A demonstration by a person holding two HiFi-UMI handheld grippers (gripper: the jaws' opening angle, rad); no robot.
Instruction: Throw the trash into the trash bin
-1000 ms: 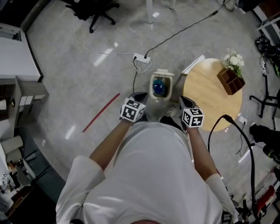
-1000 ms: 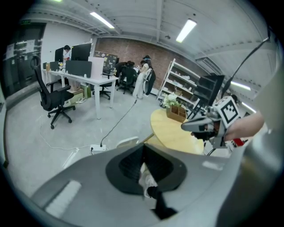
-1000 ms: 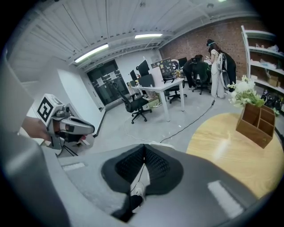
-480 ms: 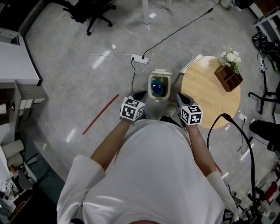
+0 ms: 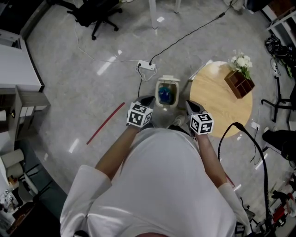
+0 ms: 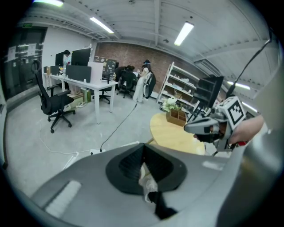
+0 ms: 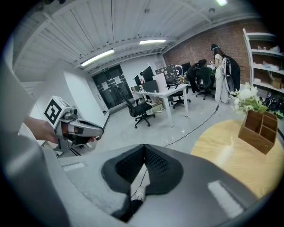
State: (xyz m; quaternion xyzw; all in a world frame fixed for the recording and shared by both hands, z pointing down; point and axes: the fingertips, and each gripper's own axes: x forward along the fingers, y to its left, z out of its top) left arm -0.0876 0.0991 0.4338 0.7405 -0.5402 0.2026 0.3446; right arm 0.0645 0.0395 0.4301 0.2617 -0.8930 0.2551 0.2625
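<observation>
nothing's moved; left gripper (image 5: 147, 102) and right gripper (image 5: 193, 108), both pinched shut, still hang near white blue-lined trash bin (image 5: 167, 91) mid-frame; drop pending imo

chair (image 5: 95, 11) cut off, bin (image 5: 168, 79) contents unclear

Open-plan office or lab: white desks (image 6: 84, 82) with monitors (image 6: 80, 57) and a black swivel chair (image 6: 53, 104) at 9 o'clock, brick wall (image 6: 128, 53) at 12, metal shelving (image 6: 179, 84) at 2, polished grey floor (image 5: 83, 69).
</observation>
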